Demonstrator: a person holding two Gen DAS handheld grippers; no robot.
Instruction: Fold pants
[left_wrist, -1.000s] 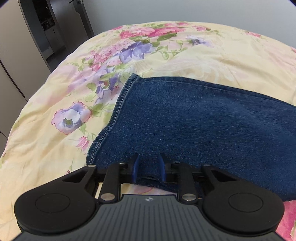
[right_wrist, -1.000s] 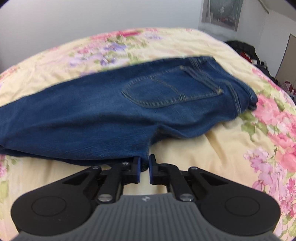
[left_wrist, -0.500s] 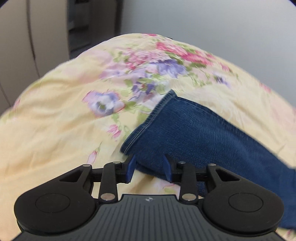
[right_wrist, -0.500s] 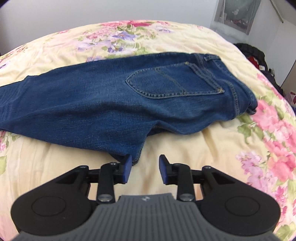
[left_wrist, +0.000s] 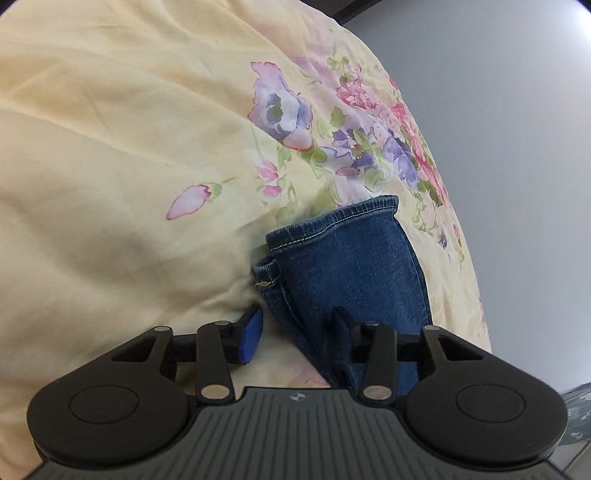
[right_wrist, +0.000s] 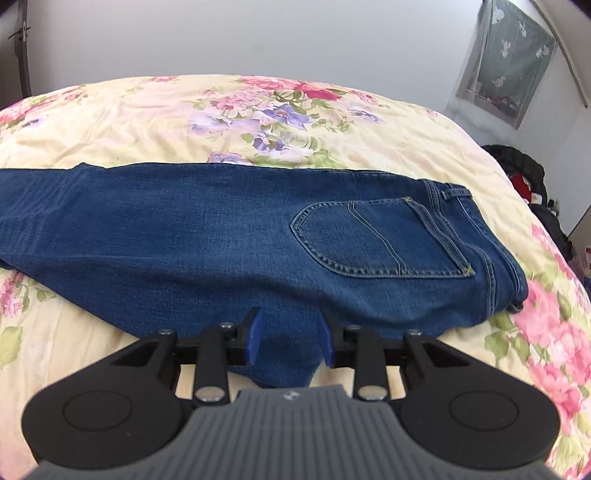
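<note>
As jaws gape, pants (right_wrist: 229, 236) lie btwn both.

the left gripper (left_wrist: 295, 328) pointed down at a yellow flowered bedspread (left_wrist: 110, 166). the hem end of the jeans (left_wrist: 347, 266) lay between its jaws, which had just been closing; a gap showed between the blue left pad (left_wrist: 252, 333) and the denim. a grey wall (left_wrist: 517, 147) stood beyond the bed.
</note>
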